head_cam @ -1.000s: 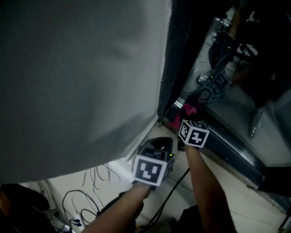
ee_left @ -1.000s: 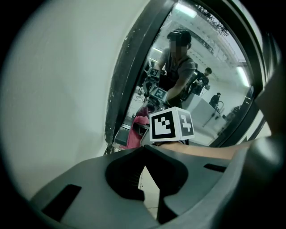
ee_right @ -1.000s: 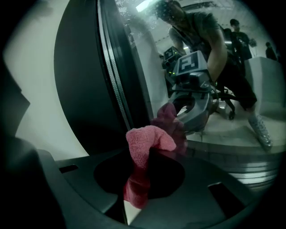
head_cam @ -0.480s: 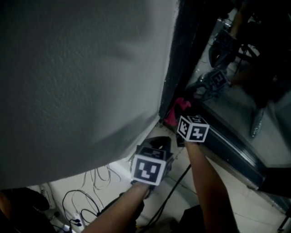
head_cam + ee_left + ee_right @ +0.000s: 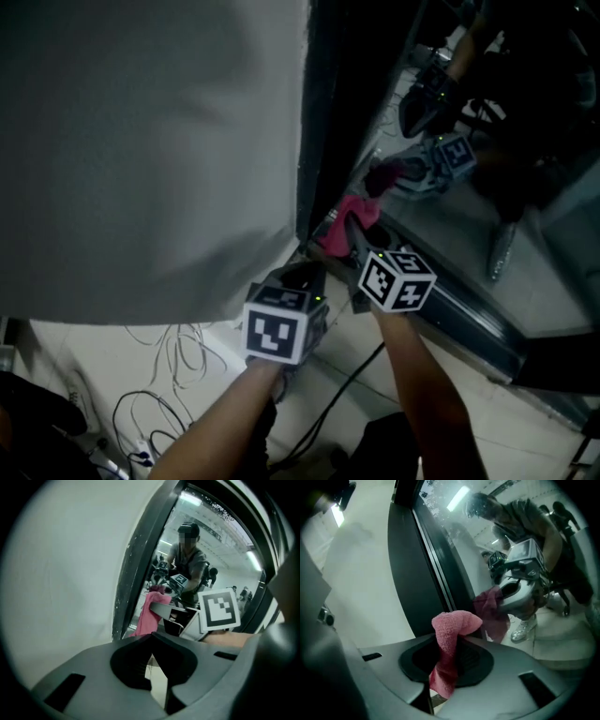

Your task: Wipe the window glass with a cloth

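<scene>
Grey wall (image 5: 141, 141): plain and textured, fills the left half of the head view down to the floor.
Window glass (image 5: 525, 234): right of the wall, reflective; mirrors the person, both grippers and the cloth.
Window frame (image 5: 328, 112): dark upright between wall and glass, with a dark bottom rail running along the foot of the pane.
Floor (image 5: 75, 366): light tiles, with thin cables (image 5: 178, 352) looped on it by the wall's base.
Arms: both forearms reach in from the bottom edge towards the frame's lower corner.
Right gripper (image 5: 352, 239): marker cube facing up, jaws aimed at the bottom left corner of the pane. In the right gripper view (image 5: 457, 641) the jaws are clamped on the cloth.
Left gripper (image 5: 305, 277): just beside the right one, on its left and lower, pointing at the foot of the upright. In the left gripper view (image 5: 151, 637) the jaw tips meet with nothing between them.
Cloth (image 5: 349, 217): pink terry, pinched at mid-length. One folded end sticks up past the jaw tips (image 5: 452, 623) and the other hangs below them. It sits at the pane's lower left corner, close to its own reflection; contact with the glass can't be confirmed. Also seen from the left gripper view (image 5: 150, 613), hanging beside the upright.
</scene>
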Demonstrator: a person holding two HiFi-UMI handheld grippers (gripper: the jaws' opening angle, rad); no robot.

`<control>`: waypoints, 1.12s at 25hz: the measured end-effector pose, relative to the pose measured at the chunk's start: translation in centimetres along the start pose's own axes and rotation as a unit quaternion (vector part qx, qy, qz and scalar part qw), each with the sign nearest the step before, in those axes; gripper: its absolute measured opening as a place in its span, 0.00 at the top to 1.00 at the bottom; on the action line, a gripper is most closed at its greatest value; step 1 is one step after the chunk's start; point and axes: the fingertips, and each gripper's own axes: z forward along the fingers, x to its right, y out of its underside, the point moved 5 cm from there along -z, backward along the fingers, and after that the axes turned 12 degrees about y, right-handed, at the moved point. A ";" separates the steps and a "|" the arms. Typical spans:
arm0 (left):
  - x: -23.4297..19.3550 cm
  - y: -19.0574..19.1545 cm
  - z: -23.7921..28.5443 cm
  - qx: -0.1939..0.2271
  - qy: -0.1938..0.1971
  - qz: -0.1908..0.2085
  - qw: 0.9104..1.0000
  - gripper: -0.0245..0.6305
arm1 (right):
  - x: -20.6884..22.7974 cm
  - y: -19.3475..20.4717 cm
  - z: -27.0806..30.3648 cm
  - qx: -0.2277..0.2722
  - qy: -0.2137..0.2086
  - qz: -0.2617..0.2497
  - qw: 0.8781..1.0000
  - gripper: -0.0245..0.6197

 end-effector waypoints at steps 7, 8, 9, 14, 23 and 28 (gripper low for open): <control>4.1 -3.6 -1.0 0.045 0.022 0.065 0.997 0.96 | 0.7 -5.4 -8.1 0.051 -0.001 -0.003 0.999 0.85; 5.1 -4.1 -1.2 0.051 0.029 0.073 0.996 0.96 | 0.8 -6.3 -9.3 0.061 0.002 -0.007 0.998 0.85; 6.0 -4.6 -1.4 0.055 0.035 0.079 0.995 0.96 | 0.9 -7.2 -10.5 0.071 0.005 -0.011 0.997 0.85; 11.0 -7.3 -2.3 0.068 0.057 0.129 0.988 0.96 | 1.6 -11.4 -16.5 0.118 0.024 -0.020 0.993 0.85; 21.5 -12.8 -4.6 0.110 0.094 0.219 0.965 0.96 | 4.1 -17.5 -28.0 0.188 0.069 -0.020 0.980 0.85; 26.1 -14.1 -6.3 0.124 0.108 0.264 0.951 0.96 | 4.5 -19.7 -33.4 0.212 0.092 -0.036 0.972 0.85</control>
